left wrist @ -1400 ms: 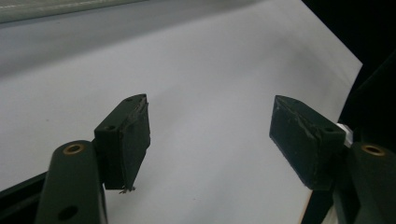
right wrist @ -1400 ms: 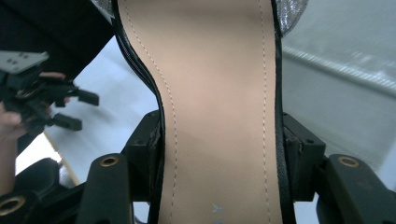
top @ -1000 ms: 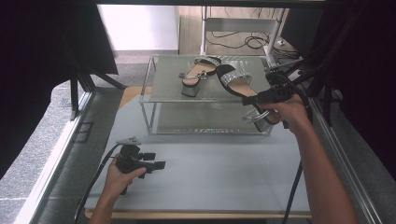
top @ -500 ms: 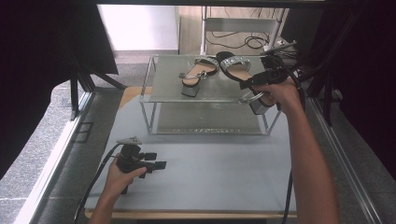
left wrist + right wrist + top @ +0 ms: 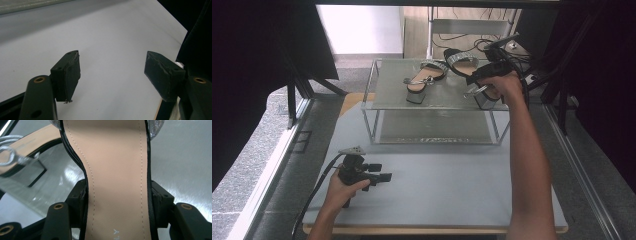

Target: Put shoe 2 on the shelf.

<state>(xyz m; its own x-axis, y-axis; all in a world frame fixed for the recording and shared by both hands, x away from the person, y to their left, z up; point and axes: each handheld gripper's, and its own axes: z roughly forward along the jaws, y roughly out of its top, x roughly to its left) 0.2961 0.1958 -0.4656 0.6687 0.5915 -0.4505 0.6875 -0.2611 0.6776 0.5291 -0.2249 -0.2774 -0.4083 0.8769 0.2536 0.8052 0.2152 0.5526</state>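
Tan stitched insole of a black sandal (image 5: pixel 117 170) sits clamped in the right tongs (image 5: pixel 117 200); left tongs (image 5: pixel 112 75) gape empty.

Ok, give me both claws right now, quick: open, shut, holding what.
Left claw: open, nothing between its pads, low over the grey table.
Right claw: shut on the sandal, gripping its sole by both edges above the shelf.
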